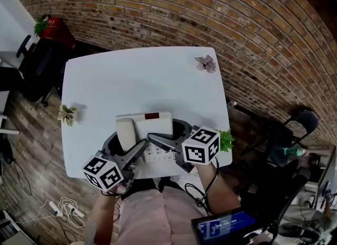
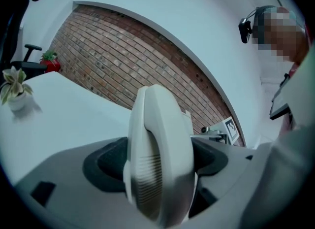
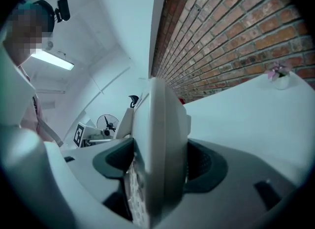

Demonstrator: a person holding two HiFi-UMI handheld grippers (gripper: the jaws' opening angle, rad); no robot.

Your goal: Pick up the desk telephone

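Note:
The desk telephone (image 1: 151, 124) is cream-white with a handset (image 1: 126, 133) on its left side and a keypad at the front. It is held over the near edge of the white table (image 1: 131, 78). My left gripper (image 1: 126, 144) is shut on the handset end; in the left gripper view the handset (image 2: 157, 159) fills the gap between the dark pads (image 2: 108, 161). My right gripper (image 1: 174, 136) is shut on the telephone's right side; in the right gripper view the body (image 3: 160, 144) stands edge-on between the jaws, keypad facing left. The underside of the telephone is hidden.
Small potted plants stand at the table's left edge (image 1: 67, 114), far right corner (image 1: 206, 63) and near right edge (image 1: 226, 140). A brick wall runs behind. A chair (image 1: 300, 123) stands to the right, cables (image 1: 66, 206) lie on the floor, and a lit screen (image 1: 224, 227) is below.

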